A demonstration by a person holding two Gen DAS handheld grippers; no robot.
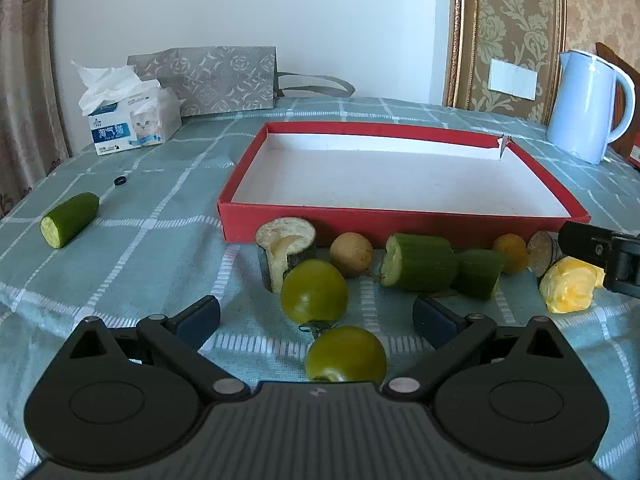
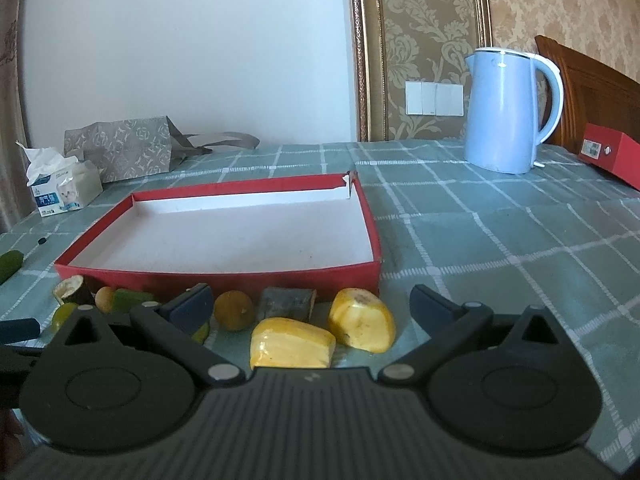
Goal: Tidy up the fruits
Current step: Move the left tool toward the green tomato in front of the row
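A shallow red box (image 1: 280,224) (image 2: 224,276) with a white inside stands empty on the checked cloth. In front of it lie fruit pieces. In the left wrist view two green tomatoes (image 1: 314,292) (image 1: 346,354) lie between the fingers of my open left gripper (image 1: 316,316), with a cut dark-skinned chunk (image 1: 286,252), a tan round fruit (image 1: 352,254), cucumber pieces (image 1: 418,262) and a small orange fruit (image 1: 510,252) beyond. In the right wrist view two peeled banana pieces (image 2: 292,344) (image 2: 362,320) lie between the fingers of my open right gripper (image 2: 312,308).
A lone cucumber piece (image 1: 70,220) lies at the left. A tissue pack (image 1: 132,120) and a grey paper bag (image 1: 208,80) stand at the back left. A blue kettle (image 2: 508,112) stands at the back right, beside a red box (image 2: 612,156).
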